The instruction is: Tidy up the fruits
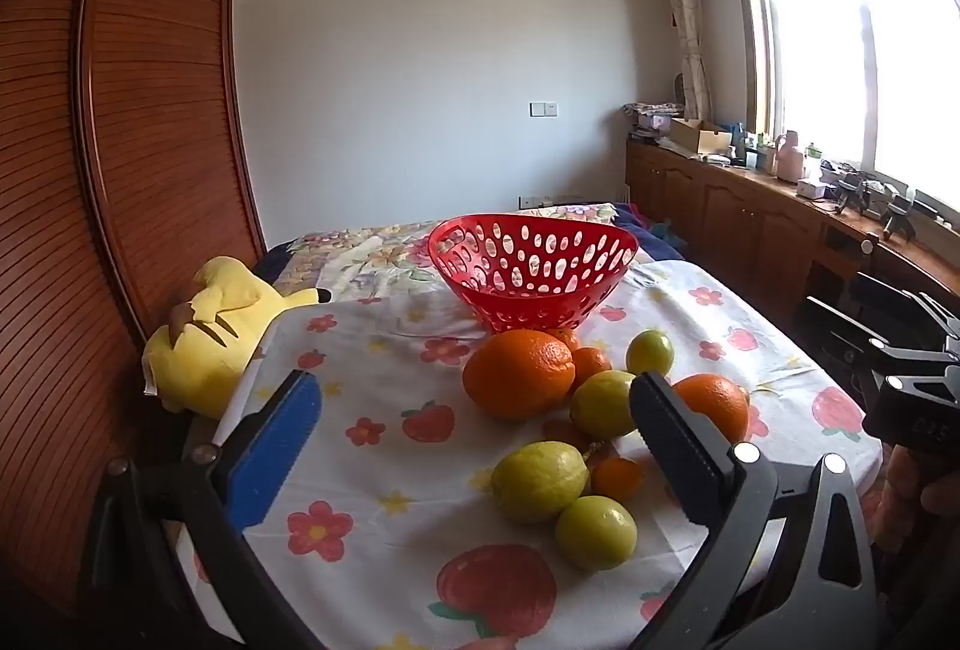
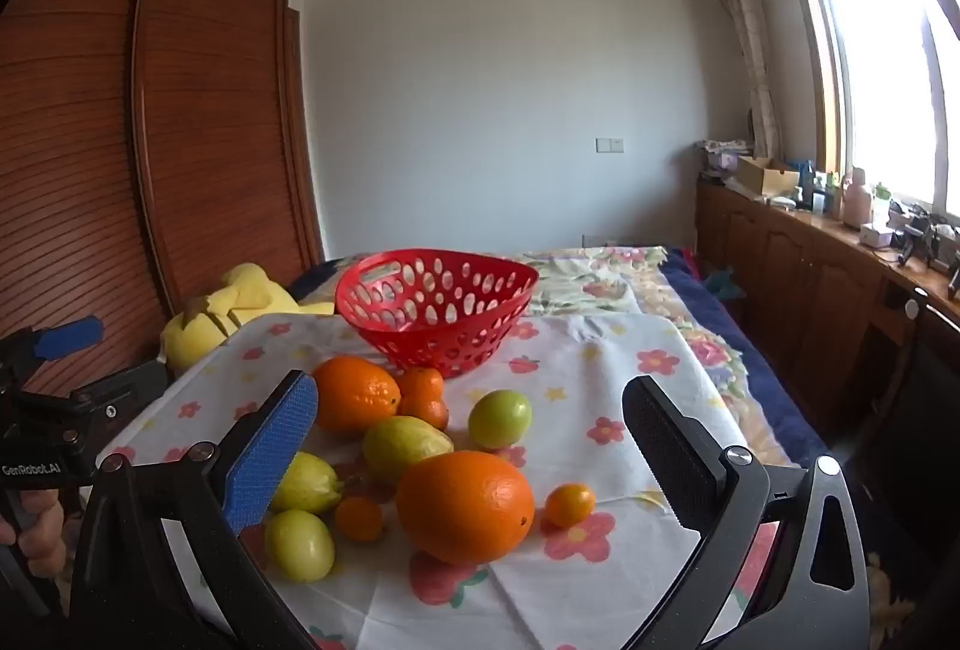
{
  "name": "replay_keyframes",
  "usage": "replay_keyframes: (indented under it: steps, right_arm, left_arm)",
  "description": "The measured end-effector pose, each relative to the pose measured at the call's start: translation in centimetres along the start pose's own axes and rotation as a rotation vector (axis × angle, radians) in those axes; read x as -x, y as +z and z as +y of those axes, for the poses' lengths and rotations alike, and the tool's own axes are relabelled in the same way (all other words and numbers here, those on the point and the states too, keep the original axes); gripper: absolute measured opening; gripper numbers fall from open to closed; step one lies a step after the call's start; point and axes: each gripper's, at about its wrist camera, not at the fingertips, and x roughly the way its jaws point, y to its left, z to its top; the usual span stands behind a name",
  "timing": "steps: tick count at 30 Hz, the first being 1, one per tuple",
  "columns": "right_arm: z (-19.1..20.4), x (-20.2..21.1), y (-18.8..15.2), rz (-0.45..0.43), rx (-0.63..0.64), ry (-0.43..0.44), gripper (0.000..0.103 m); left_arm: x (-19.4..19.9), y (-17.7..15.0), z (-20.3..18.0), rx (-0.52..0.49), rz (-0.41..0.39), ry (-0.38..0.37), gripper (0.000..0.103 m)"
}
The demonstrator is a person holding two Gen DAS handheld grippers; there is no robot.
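A red perforated basket stands empty at the far side of the flowered tablecloth. In front of it lie loose fruits: a big orange, a second big orange, several yellow-green lemons, small tangerines and a kumquat. My left gripper is open and empty, near the table's front edge. My right gripper is open and empty, just short of the second orange.
A yellow plush toy lies at the table's left edge against a wooden louvred wardrobe. A bed with a flowered cover lies behind the table. Wooden cabinets with clutter run along the right under the window.
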Motion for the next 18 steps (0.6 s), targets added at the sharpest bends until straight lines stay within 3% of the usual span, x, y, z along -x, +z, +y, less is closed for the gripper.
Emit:
replay_keyframes:
  steps: [18]
  right_arm:
    - [0.1,0.1,0.1,0.003,0.007,-0.006,0.103]
  left_arm:
    - [0.8,0.1,-0.4,0.006,-0.007,-0.012,0.103]
